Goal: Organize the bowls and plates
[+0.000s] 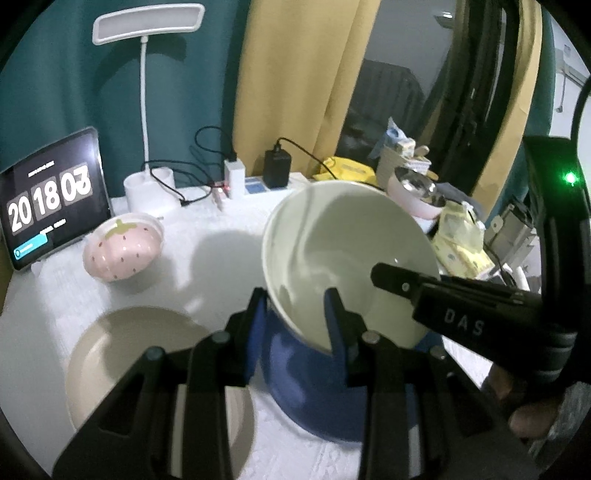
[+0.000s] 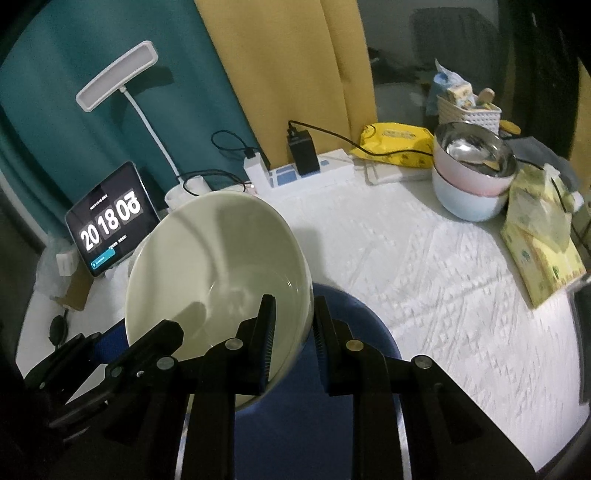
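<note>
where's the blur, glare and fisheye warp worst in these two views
Left wrist view: cream plate at lower left smeared, clock tablet digits glowing and ghosted, curtains bowed at the rim. Right wrist view: tablecloth streaked toward the right edge, steel bowl catching glare, desk lamp sharply tilted by distortion.

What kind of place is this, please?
Probably a table in a home, perhaps by a window: curtains behind, a desk lamp, a tablet clock, and bowls on a white tablecloth.
</note>
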